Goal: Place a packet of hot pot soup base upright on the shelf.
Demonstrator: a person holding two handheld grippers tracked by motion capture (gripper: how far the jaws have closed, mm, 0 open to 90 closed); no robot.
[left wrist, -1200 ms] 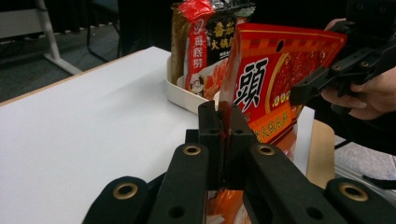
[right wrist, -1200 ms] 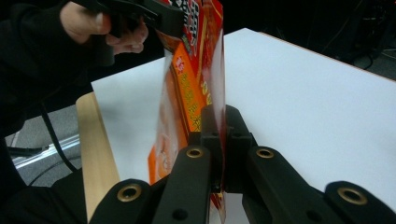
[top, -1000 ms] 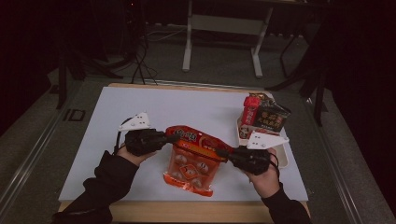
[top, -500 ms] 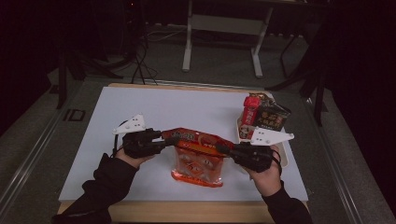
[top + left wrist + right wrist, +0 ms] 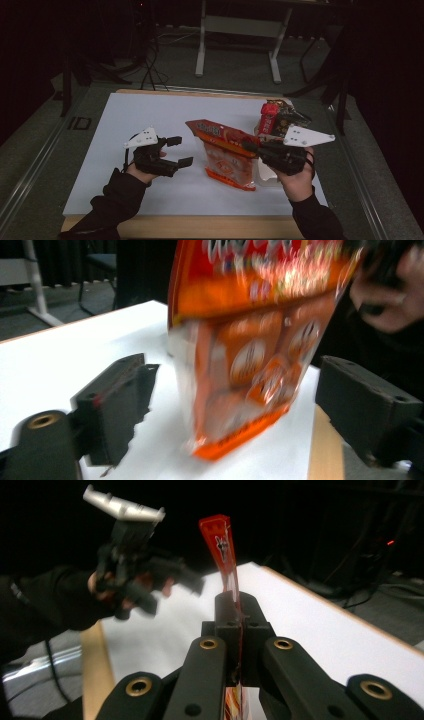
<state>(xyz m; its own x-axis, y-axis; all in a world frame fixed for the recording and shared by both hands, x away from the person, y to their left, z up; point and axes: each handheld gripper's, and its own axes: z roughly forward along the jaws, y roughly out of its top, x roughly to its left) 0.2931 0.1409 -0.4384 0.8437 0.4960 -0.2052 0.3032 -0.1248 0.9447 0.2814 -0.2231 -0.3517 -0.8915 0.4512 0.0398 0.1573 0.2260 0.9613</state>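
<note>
Here, in the high view, an orange snack bag (image 5: 227,152) is seen held up above the white desk (image 5: 125,115) by the right gripper (image 5: 251,146), whose fingers are clenched on the bag's upper edge. The bag hangs tilted, its lower end near or just off the desk surface. The left gripper (image 5: 180,151) is seen to the left of the bag, apart from it, with its fingers spread and nothing between them; those fingers have just been opening. Behind the bag, at the right edge of the desk, more snack packs (image 5: 280,116) are gathered.

In the left gripper view, the blurred bag (image 5: 250,340) is seen ahead, between the lines of the two black fingers (image 5: 117,400) but beyond them, untouched; its bottom seam sits close to the desk (image 5: 60,360).

In the right gripper view, the bag's thin red top edge (image 5: 222,555) is seen pinched tightly in the right gripper (image 5: 237,625), and the left gripper (image 5: 172,587) is seen farther off, released.

The step in hand is judged to be a handover: the bag has been let go on the left and is carried by the right alone. Next, the hanging bag would need to be moved steadily toward its place, with the thin edge kept firmly pinched so that it does not slip.
</note>
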